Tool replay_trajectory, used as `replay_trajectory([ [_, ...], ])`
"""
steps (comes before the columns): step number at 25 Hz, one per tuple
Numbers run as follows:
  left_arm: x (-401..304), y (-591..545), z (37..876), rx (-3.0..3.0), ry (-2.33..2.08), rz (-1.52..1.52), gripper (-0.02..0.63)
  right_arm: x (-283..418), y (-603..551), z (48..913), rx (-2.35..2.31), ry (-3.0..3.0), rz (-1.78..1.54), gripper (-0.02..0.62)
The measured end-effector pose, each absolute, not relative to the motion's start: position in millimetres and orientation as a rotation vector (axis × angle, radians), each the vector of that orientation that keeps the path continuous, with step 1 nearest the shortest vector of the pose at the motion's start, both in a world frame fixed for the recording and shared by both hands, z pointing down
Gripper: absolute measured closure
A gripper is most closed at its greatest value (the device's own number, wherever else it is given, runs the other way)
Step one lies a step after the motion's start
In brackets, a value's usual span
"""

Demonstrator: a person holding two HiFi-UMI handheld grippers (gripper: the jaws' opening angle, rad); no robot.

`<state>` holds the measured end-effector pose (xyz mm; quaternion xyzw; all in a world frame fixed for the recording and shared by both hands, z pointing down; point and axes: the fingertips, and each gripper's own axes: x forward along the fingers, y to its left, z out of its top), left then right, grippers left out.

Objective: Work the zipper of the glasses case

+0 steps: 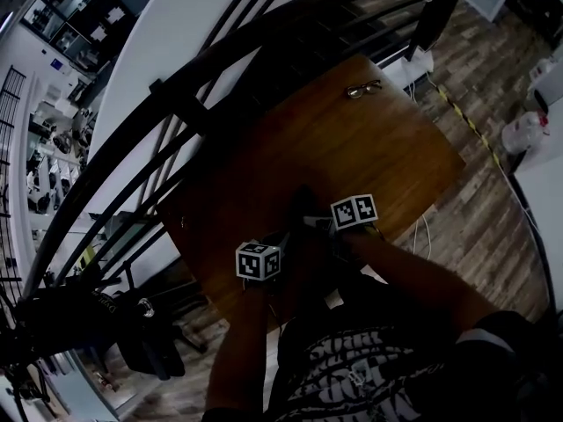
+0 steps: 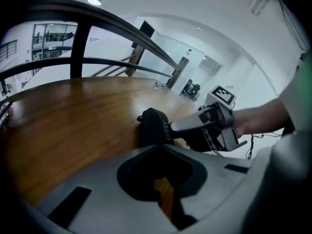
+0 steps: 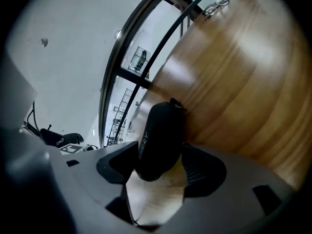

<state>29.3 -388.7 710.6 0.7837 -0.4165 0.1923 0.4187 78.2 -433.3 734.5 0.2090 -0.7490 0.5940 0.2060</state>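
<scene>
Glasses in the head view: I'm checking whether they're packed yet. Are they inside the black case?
No, the glasses lie bare at the far end of the table, well apart from the glasses case.

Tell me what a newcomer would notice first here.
The black glasses case sits between the wide-apart jaws of the right gripper, over the near part of the wooden table. The left gripper is shut and empty, pointing at the case from close by. A pair of glasses lies alone at the table's far edge.
</scene>
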Motion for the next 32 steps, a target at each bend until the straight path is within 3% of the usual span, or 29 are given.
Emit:
replay_trajectory([
  [8, 30, -376, 713, 1.985, -0.982, 0.472, 0.598, 45, -430, 740, 0.588, -2.114, 1.627, 0.332],
  [10, 32, -370, 714, 2.0, -0.942, 0.49, 0.598, 33, -425, 736, 0.529, -2.15, 1.544, 0.399],
  [12, 30, -361, 714, 2.019, -0.912, 0.497, 0.597, 25, -419, 733, 0.484, -2.189, 1.418, 0.408],
  [19, -19, -346, 677, 1.957, -1.051, 0.108, 0.594, 43, -401, 714, 0.435, -2.268, 1.424, 0.423],
  [24, -19, -352, 648, 1.937, -0.979, -0.152, 0.475, 63, -399, 672, 0.422, -2.401, 1.457, 0.425],
  [32, 5, -369, 573, 1.995, -0.763, -0.528, 0.297, 71, -368, 575, 0.218, -2.648, 1.209, 0.426],
])
